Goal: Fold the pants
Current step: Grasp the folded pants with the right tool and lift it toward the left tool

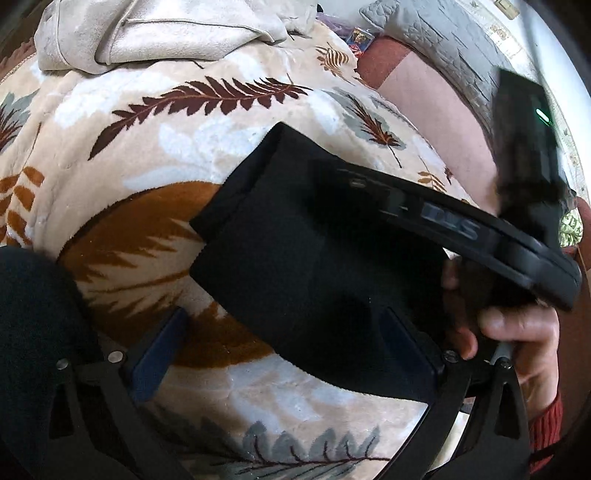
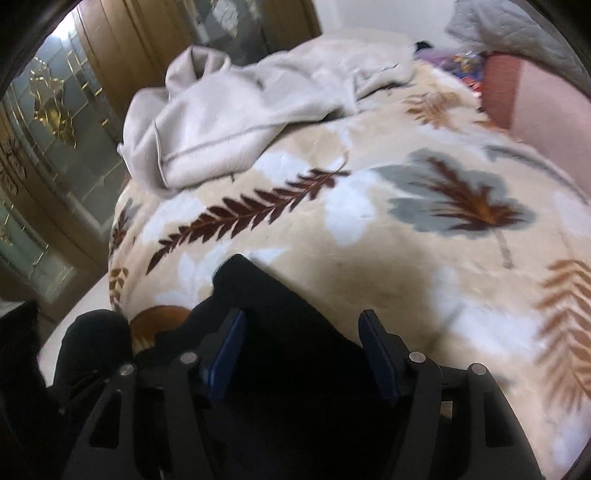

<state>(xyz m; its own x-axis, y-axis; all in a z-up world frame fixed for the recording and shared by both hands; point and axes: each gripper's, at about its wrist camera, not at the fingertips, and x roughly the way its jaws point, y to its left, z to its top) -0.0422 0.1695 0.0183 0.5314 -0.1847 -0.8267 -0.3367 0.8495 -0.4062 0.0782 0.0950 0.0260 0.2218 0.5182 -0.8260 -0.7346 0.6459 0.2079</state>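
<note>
The black pants (image 1: 295, 258) lie folded into a compact block on a leaf-patterned blanket (image 1: 155, 140). My left gripper (image 1: 284, 336) is open, its blue-padded fingers (image 1: 155, 354) spread wide around the near edge of the folded pants. The right gripper's black body (image 1: 480, 240) and the hand holding it show at the right of the left wrist view. In the right wrist view my right gripper (image 2: 301, 339) is open, with the black pants (image 2: 280, 317) lying between and below its fingers (image 2: 225, 354).
A crumpled beige garment (image 1: 166, 33) lies at the far side of the blanket (image 2: 388, 236); it also shows in the right wrist view (image 2: 236, 110). A grey quilted cover (image 1: 443, 40) and a pink surface (image 1: 424, 99) are at the right. A wooden glass-panelled cabinet (image 2: 48, 129) stands left.
</note>
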